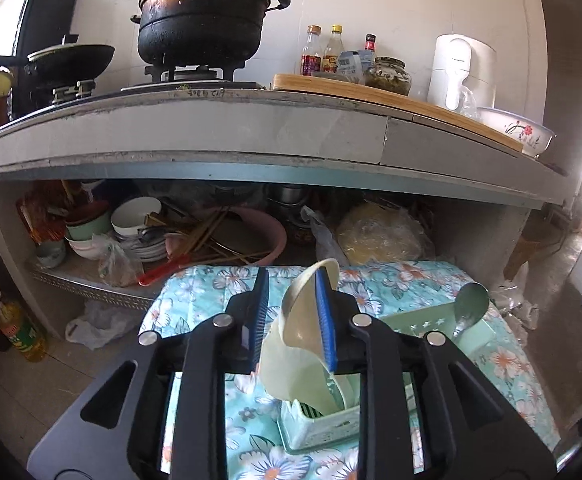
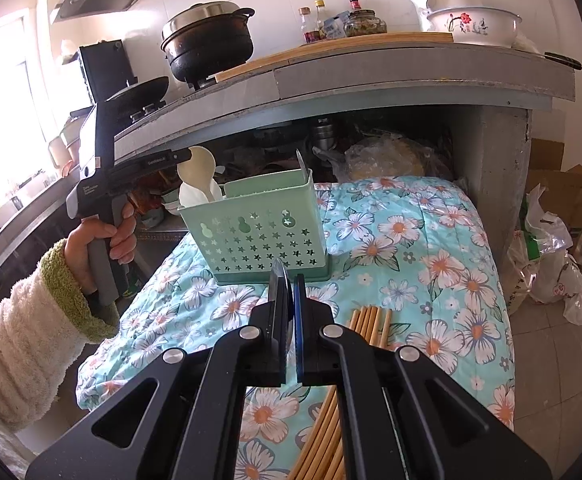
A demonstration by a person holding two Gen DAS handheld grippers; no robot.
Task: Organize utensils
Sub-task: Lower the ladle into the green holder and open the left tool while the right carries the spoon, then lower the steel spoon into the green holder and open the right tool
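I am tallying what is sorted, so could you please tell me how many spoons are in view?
2. A cream spoon sits in the green caddy's near compartment, between the left tool's fingers; a metal spoon stands in its far compartment. Others may be hidden.

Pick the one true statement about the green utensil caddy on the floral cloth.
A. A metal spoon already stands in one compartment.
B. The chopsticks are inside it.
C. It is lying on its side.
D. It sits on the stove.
A: in the left wrist view a metal spoon stands in the green caddy, which is upright on the floral cloth; the chopsticks lie on the cloth.
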